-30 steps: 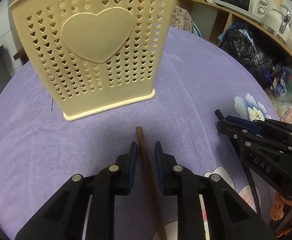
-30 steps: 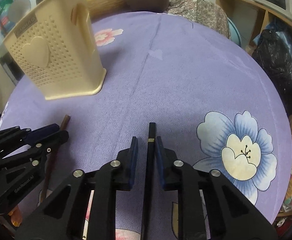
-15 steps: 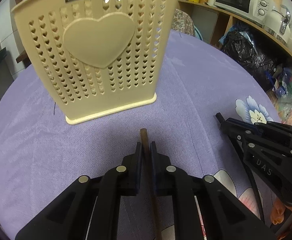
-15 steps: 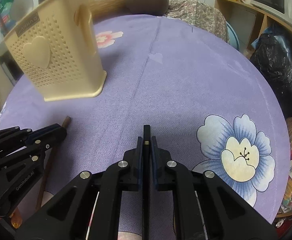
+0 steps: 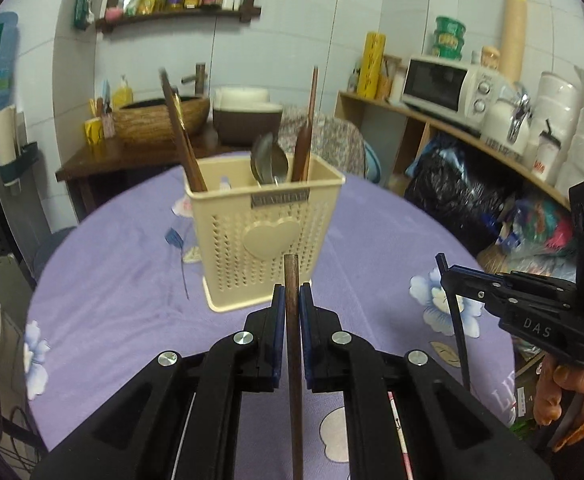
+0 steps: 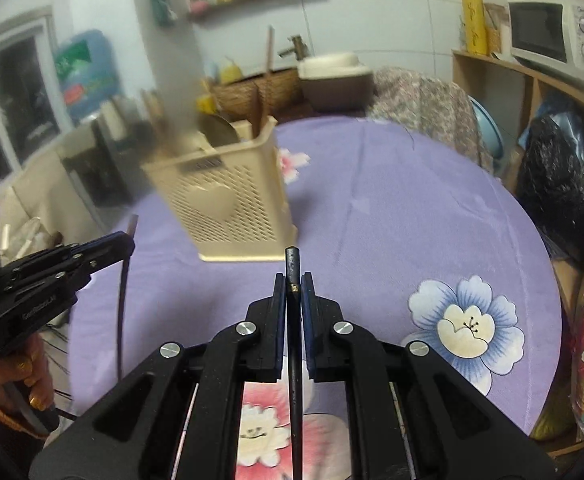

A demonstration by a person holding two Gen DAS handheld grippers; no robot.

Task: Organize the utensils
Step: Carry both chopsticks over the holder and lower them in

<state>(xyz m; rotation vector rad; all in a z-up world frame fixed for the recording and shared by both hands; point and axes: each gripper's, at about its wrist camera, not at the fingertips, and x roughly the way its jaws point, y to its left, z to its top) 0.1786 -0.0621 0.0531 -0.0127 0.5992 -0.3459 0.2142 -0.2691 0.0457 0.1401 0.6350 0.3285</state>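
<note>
**Both claws clenched on chopsticks, near side of the holder**

We see the purple flowered tablecloth [image 5: 111,292] under the cream utensil holder [image 5: 263,236], which stands upright at the far middle with spoons and sticks in it. Our left gripper [image 5: 290,300] clamps a brown chopstick [image 5: 292,320]; on the right, our right gripper [image 6: 293,288] clamps a black chopstick [image 6: 293,268].

Home kitchen, microwave [image 5: 446,86], condiment shelf [image 5: 179,14]
</note>
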